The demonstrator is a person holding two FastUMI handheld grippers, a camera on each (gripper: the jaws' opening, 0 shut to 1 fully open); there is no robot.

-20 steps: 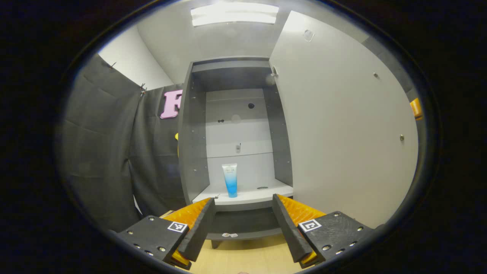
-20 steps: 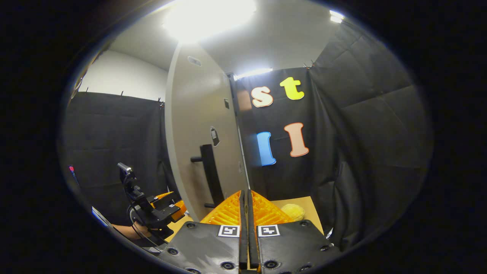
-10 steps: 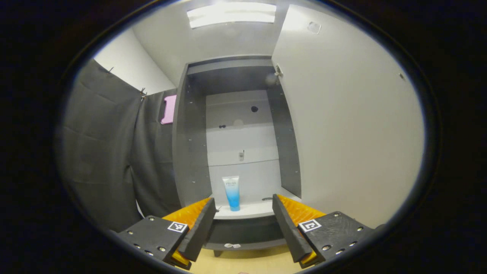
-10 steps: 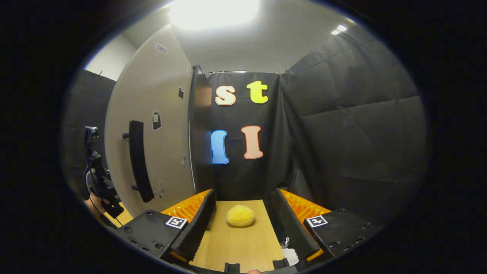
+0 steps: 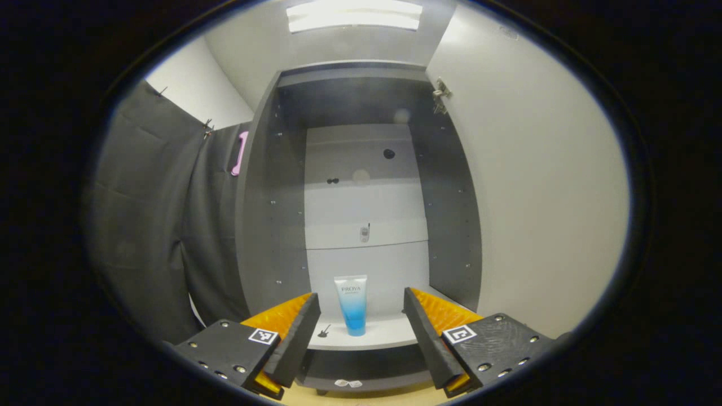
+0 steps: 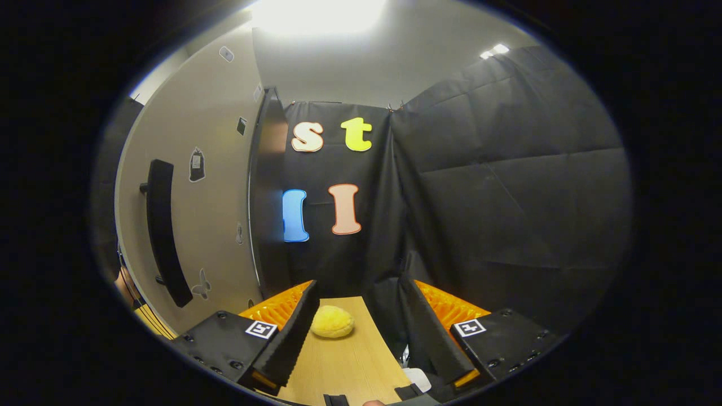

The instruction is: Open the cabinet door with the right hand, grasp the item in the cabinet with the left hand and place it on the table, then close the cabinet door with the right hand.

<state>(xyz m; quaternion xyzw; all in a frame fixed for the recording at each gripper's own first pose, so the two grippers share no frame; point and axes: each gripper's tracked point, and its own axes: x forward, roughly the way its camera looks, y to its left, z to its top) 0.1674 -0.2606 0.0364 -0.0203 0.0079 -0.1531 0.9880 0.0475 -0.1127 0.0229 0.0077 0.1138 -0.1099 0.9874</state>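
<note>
In the left gripper view the grey cabinet stands open, its pale door swung out to the right. A blue-and-white tube stands upright on the white shelf inside. My left gripper is open just in front of the shelf, the tube framed between its fingers but a little beyond them. In the right gripper view the open door with its black bar handle lies to the left. My right gripper is open over the wooden table, holding nothing.
A yellow sponge-like lump lies on the table beside my right gripper's left finger. Black cloth walls close the booth behind the table and left of the cabinet. A small dark item lies on the shelf left of the tube.
My left gripper has moved closer to the cabinet, so the tube looms larger between its fingers. My right gripper let go of the door, opened, and swung right towards the table.
</note>
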